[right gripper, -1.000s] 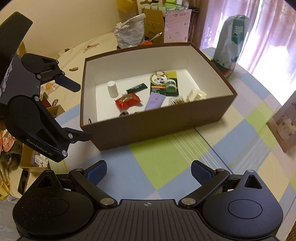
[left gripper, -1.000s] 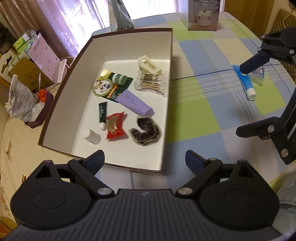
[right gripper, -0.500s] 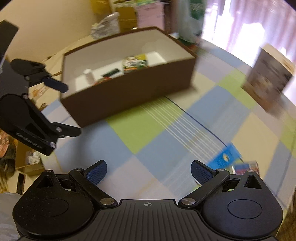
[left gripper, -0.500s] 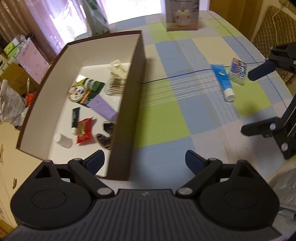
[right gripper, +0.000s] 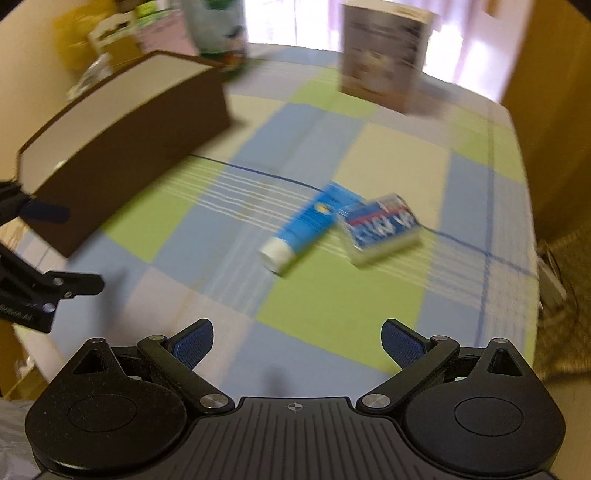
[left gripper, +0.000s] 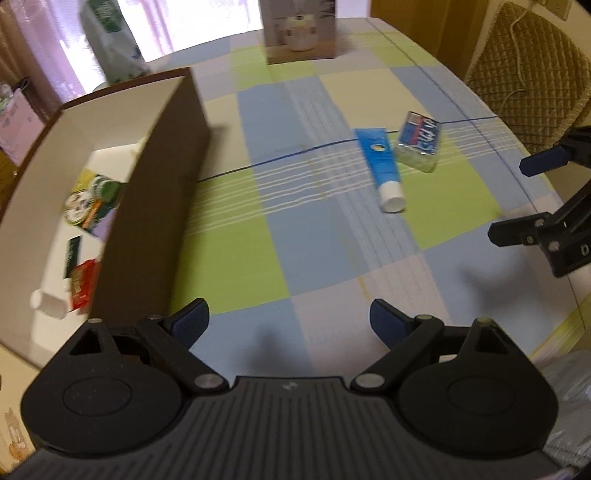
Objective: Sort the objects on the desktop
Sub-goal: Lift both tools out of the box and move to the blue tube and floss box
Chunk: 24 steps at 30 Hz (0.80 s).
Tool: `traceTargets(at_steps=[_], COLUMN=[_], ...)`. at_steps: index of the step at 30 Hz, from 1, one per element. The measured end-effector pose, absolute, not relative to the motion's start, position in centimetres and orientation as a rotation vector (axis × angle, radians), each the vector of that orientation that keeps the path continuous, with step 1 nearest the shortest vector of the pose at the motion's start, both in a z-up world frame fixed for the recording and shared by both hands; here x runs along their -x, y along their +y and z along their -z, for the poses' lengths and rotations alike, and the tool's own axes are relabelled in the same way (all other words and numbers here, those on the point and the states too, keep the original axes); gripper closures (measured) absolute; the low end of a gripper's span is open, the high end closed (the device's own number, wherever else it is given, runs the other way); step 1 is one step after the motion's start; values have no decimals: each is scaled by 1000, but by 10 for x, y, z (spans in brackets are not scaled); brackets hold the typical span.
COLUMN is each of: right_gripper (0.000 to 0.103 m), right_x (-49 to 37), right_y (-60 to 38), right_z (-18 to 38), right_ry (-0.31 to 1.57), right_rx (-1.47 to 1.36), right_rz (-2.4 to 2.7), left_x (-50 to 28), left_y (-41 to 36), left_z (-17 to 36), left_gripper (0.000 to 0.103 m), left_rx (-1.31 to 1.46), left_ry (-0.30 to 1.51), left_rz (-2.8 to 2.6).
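Note:
A blue tube with a white cap [left gripper: 380, 166] [right gripper: 301, 229] lies on the checked tablecloth, touching a small clear pack with a blue label [left gripper: 419, 142] [right gripper: 380, 229]. The brown box [left gripper: 155, 192] [right gripper: 125, 133] at the left holds several small items: a red packet [left gripper: 82, 282], a white bottle [left gripper: 46, 304], a green-and-white pack [left gripper: 92, 199]. My left gripper [left gripper: 288, 321] is open and empty above the cloth beside the box. My right gripper [right gripper: 297, 341] is open and empty, short of the tube and pack. Each gripper shows at the edge of the other's view.
A printed carton [left gripper: 301, 29] [right gripper: 384, 55] stands at the far side of the table. A green-and-white bag [left gripper: 110, 40] stands behind the box. A quilted chair back [left gripper: 528, 81] is at the right. Cluttered shelves lie beyond the box at the left.
Both grippers have swung right, away from the box toward the tube and pack. The box has slid to the left of both views; the tube and pack are now nearer. Both stay open.

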State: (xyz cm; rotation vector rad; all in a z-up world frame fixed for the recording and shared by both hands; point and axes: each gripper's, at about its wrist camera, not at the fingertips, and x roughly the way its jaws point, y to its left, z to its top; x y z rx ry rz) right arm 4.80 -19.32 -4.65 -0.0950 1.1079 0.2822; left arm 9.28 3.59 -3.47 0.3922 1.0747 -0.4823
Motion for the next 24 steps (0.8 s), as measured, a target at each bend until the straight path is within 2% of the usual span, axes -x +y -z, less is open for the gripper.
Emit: traceTargets(at_steps=[20, 24], right_gripper=[1, 1], right_x=[-59, -60], right_y=[-280, -297], right_z=[78, 82], right_ry=[1174, 1179], right_rx=[-140, -187], right_rz=[6, 79], left_x=[-135, -147], left_y=[-46, -65], left_z=[72, 80], left_gripper=[14, 20], left_rx=[-435, -437], left_ry=[1091, 1092], left_rz=[647, 695])
